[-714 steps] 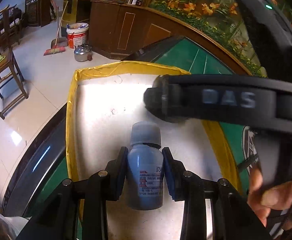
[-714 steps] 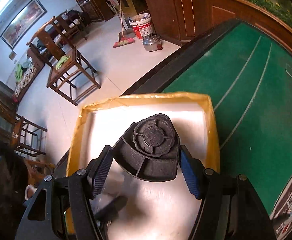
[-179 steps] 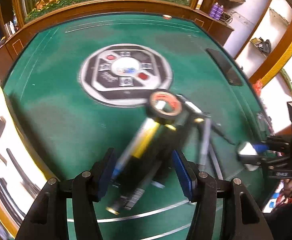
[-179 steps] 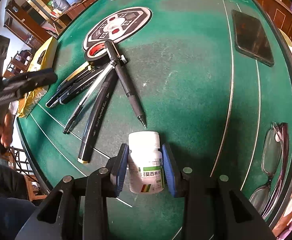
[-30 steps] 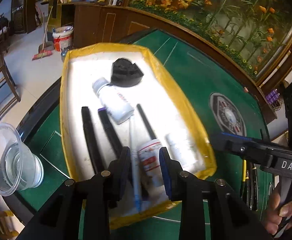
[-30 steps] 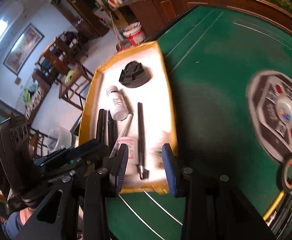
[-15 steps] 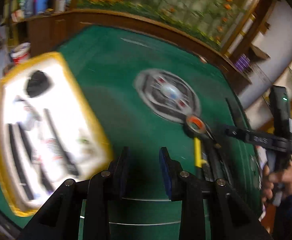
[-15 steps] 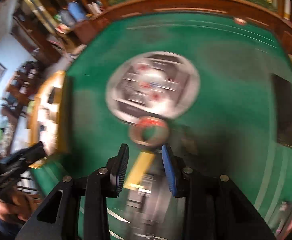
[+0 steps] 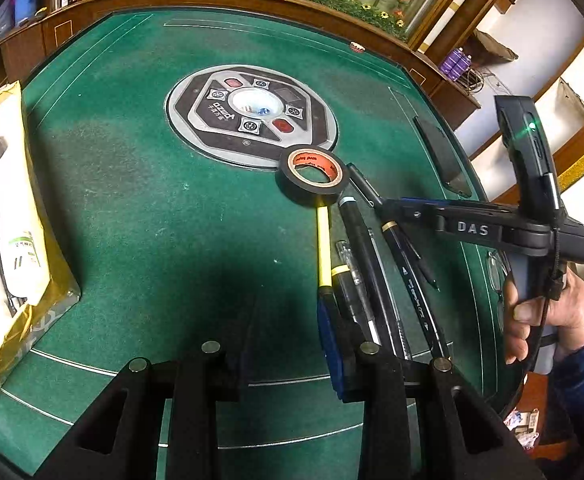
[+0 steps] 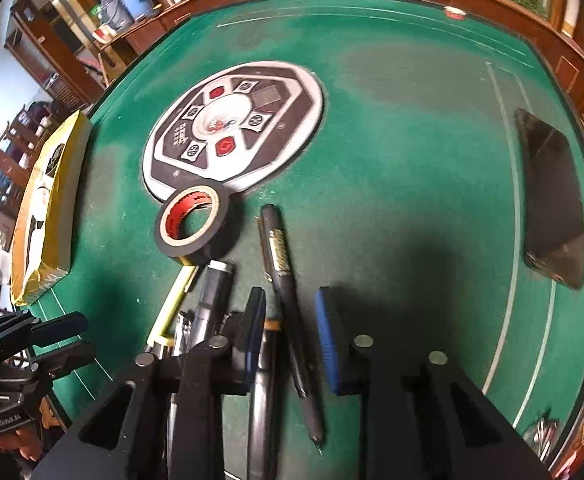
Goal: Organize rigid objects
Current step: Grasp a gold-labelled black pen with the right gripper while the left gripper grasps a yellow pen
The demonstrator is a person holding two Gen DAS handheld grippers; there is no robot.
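The right gripper (image 10: 290,334) hangs low over the green felt table (image 10: 392,168) with its blue-padded jaws apart and nothing between the pads but air; a slim black pen with a metal clip (image 10: 282,280) runs lengthwise through the gap, lying loose on the felt. Just outside its left finger lie the other pens: a thick grey-barrelled marker (image 10: 212,296) and a yellow-and-black pen (image 10: 174,304), with a roll of black tape with a red core (image 10: 192,220) just ahead of them. The left gripper (image 9: 286,332) is also spread and empty, over bare felt, its right finger close beside the same cluster. The yellow-rimmed white tray (image 9: 20,240), already holding bottles and pens, sits well off to its left.

The likeliest step is closing the right gripper on the slim pen. The risk appears to be the crowding: the left finger sits so near the neighbouring pens that, as the jaws shut or lower, it could ride onto the marker or drag a second pen in, giving a crooked two-pen pinch. The pen is thin, round and smooth, so a grip far from its middle may let it pivot or slip in transit. A black phone (image 10: 552,200) lies well to the right, out of the way.
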